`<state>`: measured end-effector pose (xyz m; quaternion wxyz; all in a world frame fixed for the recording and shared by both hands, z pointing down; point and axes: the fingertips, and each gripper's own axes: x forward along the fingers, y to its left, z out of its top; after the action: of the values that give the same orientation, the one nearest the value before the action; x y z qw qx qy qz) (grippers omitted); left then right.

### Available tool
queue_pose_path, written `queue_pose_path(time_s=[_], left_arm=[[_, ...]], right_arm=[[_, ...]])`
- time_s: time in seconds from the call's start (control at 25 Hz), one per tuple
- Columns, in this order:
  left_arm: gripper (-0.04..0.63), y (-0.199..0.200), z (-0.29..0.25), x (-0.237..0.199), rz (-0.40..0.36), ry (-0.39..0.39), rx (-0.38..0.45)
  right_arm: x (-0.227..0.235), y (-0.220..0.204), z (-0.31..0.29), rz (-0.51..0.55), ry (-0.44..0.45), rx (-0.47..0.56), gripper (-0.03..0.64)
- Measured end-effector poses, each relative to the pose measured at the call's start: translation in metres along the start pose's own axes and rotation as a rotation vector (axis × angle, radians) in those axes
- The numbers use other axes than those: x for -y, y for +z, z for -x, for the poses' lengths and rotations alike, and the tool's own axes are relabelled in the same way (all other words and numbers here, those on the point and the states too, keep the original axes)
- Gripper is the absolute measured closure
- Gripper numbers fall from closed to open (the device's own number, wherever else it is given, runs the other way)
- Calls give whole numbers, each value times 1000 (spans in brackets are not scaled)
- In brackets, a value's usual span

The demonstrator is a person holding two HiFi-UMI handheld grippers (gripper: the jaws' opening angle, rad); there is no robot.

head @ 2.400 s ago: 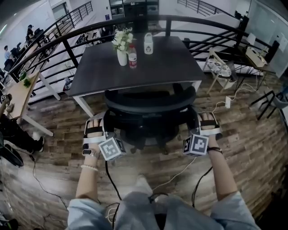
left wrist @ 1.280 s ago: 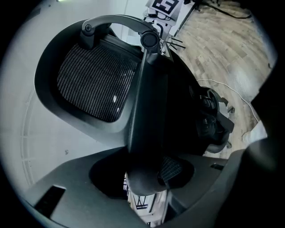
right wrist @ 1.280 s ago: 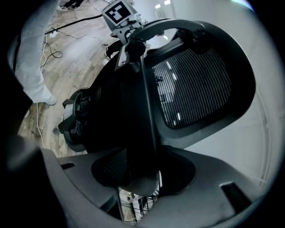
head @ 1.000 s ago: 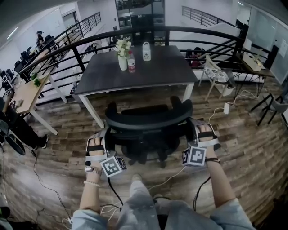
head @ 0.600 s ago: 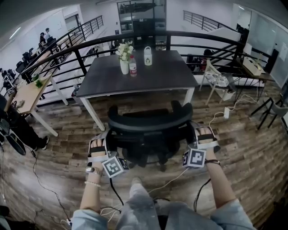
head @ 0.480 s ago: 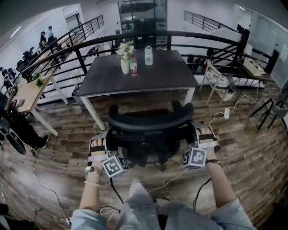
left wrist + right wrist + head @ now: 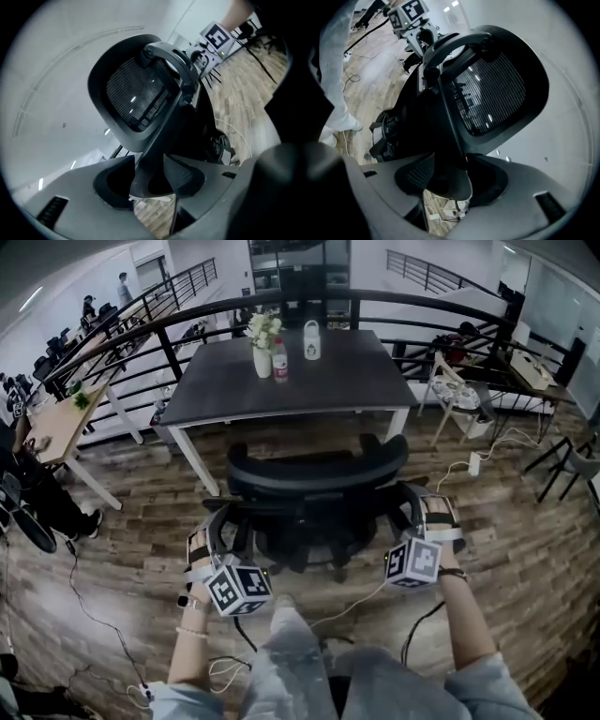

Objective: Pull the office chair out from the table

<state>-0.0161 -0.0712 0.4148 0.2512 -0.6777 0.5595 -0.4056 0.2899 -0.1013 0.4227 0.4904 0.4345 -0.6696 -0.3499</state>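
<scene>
Office chair [image 7: 314,474]: pulled out, near desk [image 7: 291,381], on wooden floor [image 7: 525,549].
Left tongs [image 7: 150,183]: clamped on chair's frame.
Right tongs [image 7: 450,180]: opening, frame between.
Risk: swivelling or rolling askew under one-sided hold.

My head view looks steeply down on the black mesh-backed office chair [image 7: 314,482], which both gripper views face close-up from opposite sides.

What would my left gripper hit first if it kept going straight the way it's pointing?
The office chair: its back frame sits between the jaws of the left gripper, so going on would likely press straight into it.
</scene>
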Motion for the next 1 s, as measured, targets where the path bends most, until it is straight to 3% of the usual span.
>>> queue_pose_path(time_s=[0.2,0.4,0.44,0.56,0.72,0.84,1.0], left_arm=[[462,18,21,-10,216,-13,50],[520,40,41,-11,364,-32,100],[551,44,46,-8,401,-42,109],[557,57,60,1,515,-97,131],[584,66,72,6,589,-136,140],[584,69,81,6,628,-144,142],[584,68,94,9,669,-151,116]], right_arm=[[0,18,24,-234,25,73,424],[-1,40,58,-475,30,166,498],[-2,43,64,-528,33,184,511],[0,48,78,-655,38,220,532],[13,54,91,-802,40,260,606],[13,56,99,-851,54,281,611],[-2,64,107,-906,158,300,612]])
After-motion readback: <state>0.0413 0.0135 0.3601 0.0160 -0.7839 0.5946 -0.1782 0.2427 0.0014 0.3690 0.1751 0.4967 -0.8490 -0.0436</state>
